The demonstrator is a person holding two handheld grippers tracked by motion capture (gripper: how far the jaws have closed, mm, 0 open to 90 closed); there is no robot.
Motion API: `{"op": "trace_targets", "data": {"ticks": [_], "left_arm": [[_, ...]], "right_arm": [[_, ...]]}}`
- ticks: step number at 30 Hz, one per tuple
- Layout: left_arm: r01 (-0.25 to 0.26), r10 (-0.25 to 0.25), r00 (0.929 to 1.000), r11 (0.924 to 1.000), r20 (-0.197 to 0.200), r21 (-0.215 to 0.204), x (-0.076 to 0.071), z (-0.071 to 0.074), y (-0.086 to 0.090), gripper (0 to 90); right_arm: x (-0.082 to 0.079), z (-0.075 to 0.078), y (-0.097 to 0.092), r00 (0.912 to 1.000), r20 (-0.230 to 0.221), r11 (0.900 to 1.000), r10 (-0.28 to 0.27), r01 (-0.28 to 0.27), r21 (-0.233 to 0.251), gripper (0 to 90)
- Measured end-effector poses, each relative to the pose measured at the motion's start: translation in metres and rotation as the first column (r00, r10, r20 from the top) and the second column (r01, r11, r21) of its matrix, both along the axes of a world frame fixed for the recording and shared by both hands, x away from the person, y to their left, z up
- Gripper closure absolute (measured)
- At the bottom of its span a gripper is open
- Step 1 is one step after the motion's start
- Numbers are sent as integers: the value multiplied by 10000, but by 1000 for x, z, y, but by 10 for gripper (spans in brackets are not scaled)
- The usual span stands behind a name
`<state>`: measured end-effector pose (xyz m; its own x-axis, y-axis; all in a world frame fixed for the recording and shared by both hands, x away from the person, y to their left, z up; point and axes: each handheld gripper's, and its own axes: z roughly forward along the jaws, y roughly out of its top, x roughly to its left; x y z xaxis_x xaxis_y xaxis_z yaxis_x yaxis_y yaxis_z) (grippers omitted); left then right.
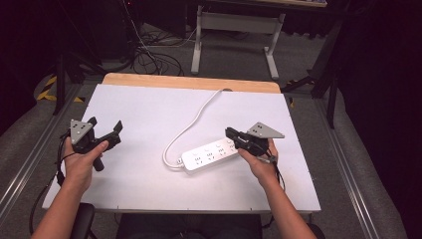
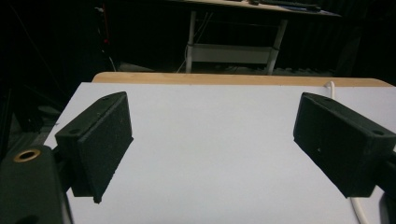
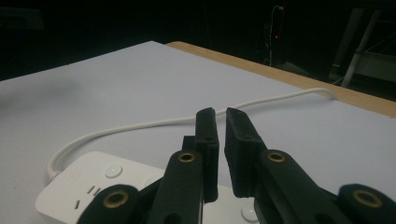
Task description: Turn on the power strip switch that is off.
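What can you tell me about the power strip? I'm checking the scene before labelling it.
The power strip is a long white block, plastic by its look, lying flat and slightly slanted on the white table. Its top carries rows of socket slots and small round buttons. A white cord leaves its left end, loops, and runs to the table's far edge. Nothing is plugged in. The right gripper, jaws nearly closed, hovers over its right end; contact cannot be told.

I see a white power strip lying flat on the white worktop, just right of centre frame, long axis tilted up to the right. Round buttons and socket slots face up. Its white cord loops off the left end, then curves to the worktop's upper edge.
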<state>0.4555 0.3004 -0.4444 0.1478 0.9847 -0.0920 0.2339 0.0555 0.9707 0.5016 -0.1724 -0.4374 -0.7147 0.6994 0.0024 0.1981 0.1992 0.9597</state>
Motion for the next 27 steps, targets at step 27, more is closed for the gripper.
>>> {"op": "trace_targets", "data": {"ticks": [27], "left_arm": [[-135,136,9999,9998,93,-139,-1,1,2,128]], "right_arm": [[-7,11,-48,9982,340,9932,-501,463,1069,663]]}}
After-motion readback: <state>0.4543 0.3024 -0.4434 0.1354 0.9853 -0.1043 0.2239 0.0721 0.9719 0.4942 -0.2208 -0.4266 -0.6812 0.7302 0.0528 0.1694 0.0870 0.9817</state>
